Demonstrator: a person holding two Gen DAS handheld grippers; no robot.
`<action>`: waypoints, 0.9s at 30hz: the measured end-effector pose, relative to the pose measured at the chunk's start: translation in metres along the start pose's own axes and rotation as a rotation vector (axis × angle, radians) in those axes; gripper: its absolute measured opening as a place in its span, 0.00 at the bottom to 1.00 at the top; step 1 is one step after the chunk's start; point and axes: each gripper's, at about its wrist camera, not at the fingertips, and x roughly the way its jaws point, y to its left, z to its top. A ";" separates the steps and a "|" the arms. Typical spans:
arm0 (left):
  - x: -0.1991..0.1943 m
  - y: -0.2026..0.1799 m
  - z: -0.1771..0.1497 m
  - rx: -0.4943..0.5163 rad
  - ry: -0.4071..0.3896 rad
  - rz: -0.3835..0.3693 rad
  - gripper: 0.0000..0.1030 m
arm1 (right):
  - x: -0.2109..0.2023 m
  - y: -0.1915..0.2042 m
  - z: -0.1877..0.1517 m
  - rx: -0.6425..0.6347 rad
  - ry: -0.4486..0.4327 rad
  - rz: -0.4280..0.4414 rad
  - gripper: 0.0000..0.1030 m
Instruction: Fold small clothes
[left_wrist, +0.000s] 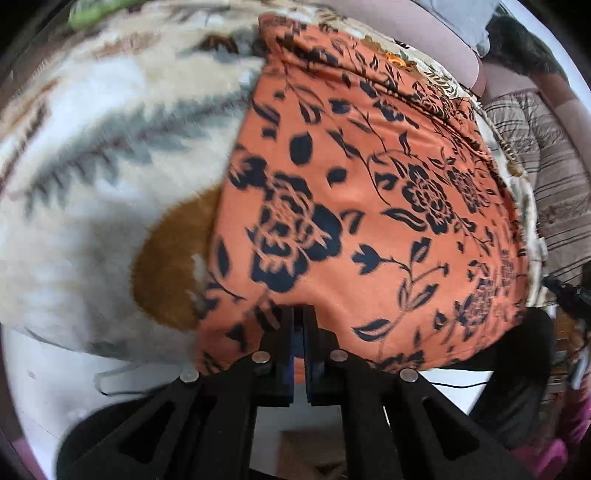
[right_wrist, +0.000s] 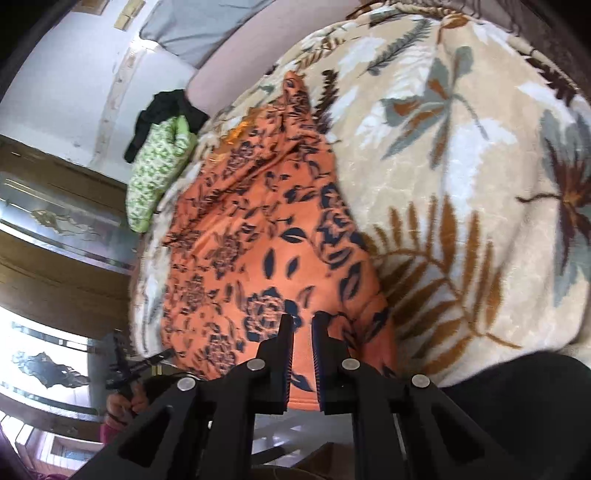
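An orange garment with a dark blue flower print (left_wrist: 369, 206) lies spread on a fleece blanket. My left gripper (left_wrist: 303, 314) is shut at the garment's near hem, with the cloth bunched around its fingertips. In the right wrist view the same garment (right_wrist: 258, 229) runs away from me in a long strip. My right gripper (right_wrist: 303, 321) is narrowly closed on the garment's near edge, and orange cloth fills the slit between its fingers.
The cream blanket with a leaf pattern (right_wrist: 461, 166) covers the bed or sofa. A green patterned cloth (right_wrist: 155, 173) and a black cloth (right_wrist: 166, 107) lie at its far edge. A hand with a black tool (right_wrist: 125, 373) shows at the left. White floor lies below the blanket edge.
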 end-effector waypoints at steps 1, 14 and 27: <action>-0.007 0.001 0.000 0.016 -0.028 0.015 0.03 | 0.000 0.000 -0.001 -0.004 0.004 -0.026 0.11; 0.004 0.004 0.013 0.057 0.009 0.023 0.49 | 0.011 -0.016 -0.011 0.051 0.001 -0.054 0.51; 0.007 -0.002 0.016 0.118 0.068 0.056 0.22 | 0.013 -0.025 -0.012 0.027 0.031 -0.107 0.51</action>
